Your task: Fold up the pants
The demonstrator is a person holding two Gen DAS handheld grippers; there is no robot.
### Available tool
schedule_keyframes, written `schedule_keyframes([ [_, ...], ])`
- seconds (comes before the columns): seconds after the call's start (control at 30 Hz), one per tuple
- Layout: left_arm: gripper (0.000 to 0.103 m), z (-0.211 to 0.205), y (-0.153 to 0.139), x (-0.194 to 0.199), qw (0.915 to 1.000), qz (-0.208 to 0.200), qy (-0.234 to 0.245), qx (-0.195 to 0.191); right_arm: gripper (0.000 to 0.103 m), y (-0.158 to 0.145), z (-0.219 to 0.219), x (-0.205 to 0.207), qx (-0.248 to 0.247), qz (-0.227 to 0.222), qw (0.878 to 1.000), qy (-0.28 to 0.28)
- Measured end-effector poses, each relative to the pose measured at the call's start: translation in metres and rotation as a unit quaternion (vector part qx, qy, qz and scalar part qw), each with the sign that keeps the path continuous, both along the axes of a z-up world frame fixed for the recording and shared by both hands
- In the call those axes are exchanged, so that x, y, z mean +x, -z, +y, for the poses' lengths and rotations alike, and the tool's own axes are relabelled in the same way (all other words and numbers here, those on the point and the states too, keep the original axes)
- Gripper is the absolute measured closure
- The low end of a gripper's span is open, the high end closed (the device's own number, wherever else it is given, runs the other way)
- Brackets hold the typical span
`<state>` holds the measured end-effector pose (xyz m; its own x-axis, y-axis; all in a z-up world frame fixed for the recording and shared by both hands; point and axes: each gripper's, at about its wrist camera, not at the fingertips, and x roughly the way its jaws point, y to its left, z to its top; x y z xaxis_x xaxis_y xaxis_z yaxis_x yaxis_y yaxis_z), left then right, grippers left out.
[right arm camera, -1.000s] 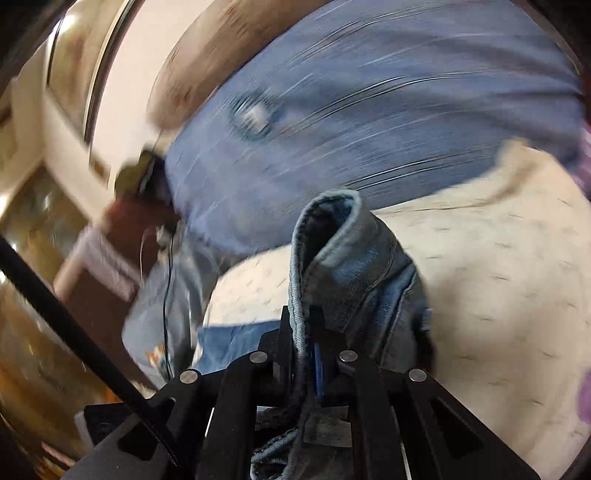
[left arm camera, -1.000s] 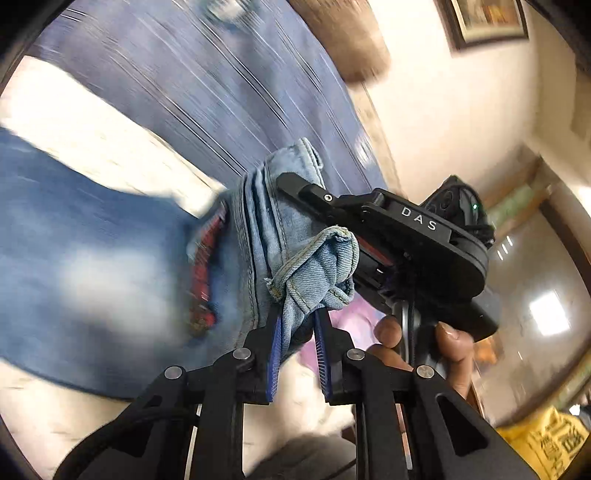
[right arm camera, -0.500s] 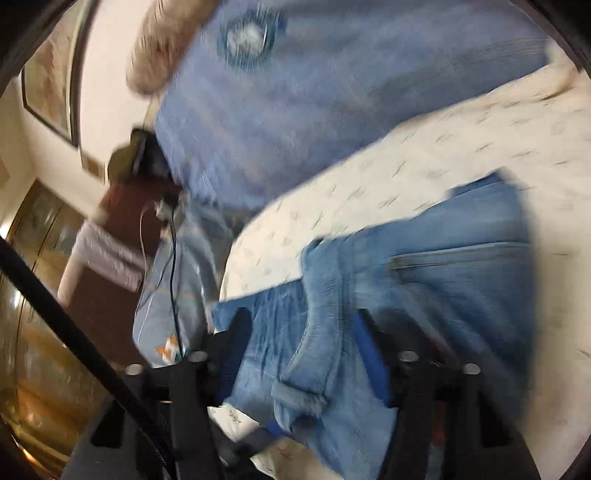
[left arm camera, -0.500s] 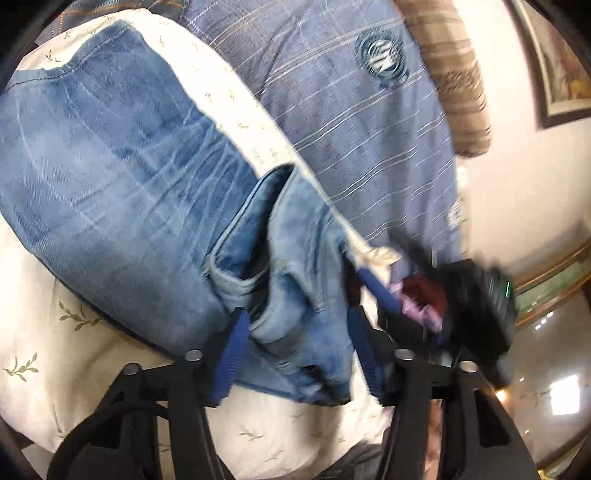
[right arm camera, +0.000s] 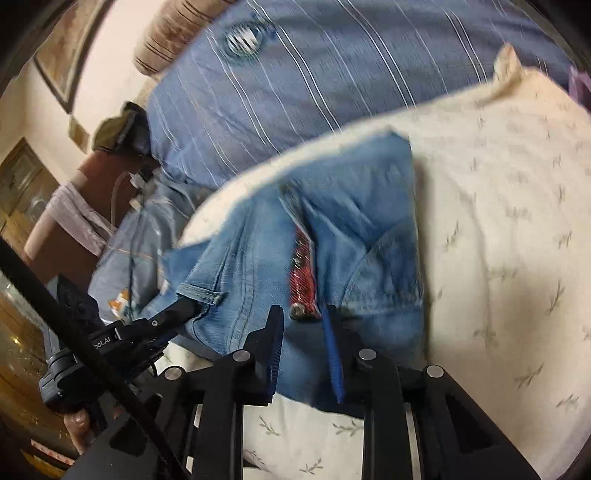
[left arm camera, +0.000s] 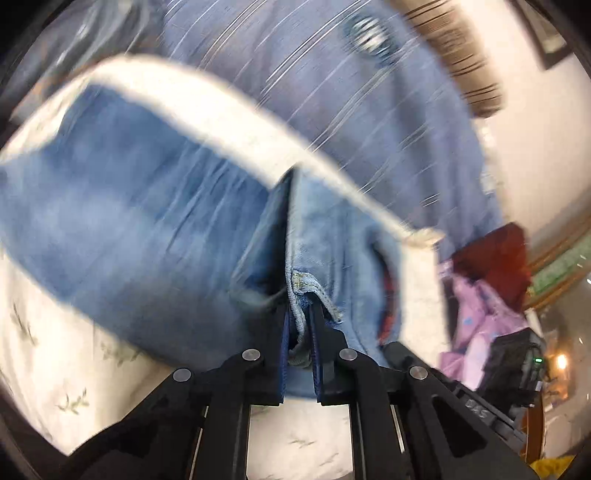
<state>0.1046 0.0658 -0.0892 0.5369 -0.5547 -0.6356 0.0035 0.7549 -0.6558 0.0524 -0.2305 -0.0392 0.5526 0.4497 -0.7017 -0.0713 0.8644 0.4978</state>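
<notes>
Cream sheets [right arm camera: 498, 229] with little leaf prints cover the bed, and my blue jeans [right arm camera: 354, 229] lie on top of them, partly folded. Behind the jeans sits a big blue striped pillow [right arm camera: 314, 70] with a round badge on it, and past that I see a brown striped cushion [right arm camera: 173, 33] against a pale wall. My left tongs [left arm camera: 301, 325] have just been closing, and now they pinch a thick seam of the jeans [left arm camera: 147, 229] tight between the blue pads. That seam is bunched up right where the pads meet. From the right camera I can see the left tongs [right arm camera: 188, 306] from the side, with the tips tucked under a belt loop at the left edge of the jeans. My right tongs [right arm camera: 303, 325] have just been closing too. They stand a little apart, over the waist part near a metal button [right arm camera: 296, 311] and a red lining. I cannot see the pads pressing on the cloth there, so the right tongs hold nothing. A hand [right arm camera: 79, 428] shows at the bottom left, gripping the left tool. The left picture is blurry. A purple cloth [left arm camera: 476, 325] and something dark red [left arm camera: 495, 258] lie off the far side of the bed.
</notes>
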Motion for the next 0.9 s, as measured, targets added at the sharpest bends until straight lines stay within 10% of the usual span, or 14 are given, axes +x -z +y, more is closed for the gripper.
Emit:
schedule_keyframes([
  [0.13, 0.091, -0.004, 0.005, -0.006, 0.9999, 0.001, -0.003, 0.01, 0.074, 0.007, 0.001, -0.001, 0.001, -0.002, 1.0, 0.005],
  [0.33, 0.066, 0.018, -0.027, -0.021, 0.9989, -0.042, -0.023, -0.004, 0.033, -0.011, 0.005, -0.017, 0.01, -0.04, 0.999, 0.019],
  [0.57, 0.054, 0.082, -0.025, -0.046, 0.9917, -0.018, -0.122, -0.035, 0.029, -0.034, 0.042, -0.022, 0.011, -0.057, 0.998, -0.01],
  [0.9, 0.051, 0.168, -0.004, -0.092, 0.9604, 0.015, -0.262, -0.095, 0.029, -0.032, 0.124, 0.018, 0.018, -0.023, 0.997, -0.077],
])
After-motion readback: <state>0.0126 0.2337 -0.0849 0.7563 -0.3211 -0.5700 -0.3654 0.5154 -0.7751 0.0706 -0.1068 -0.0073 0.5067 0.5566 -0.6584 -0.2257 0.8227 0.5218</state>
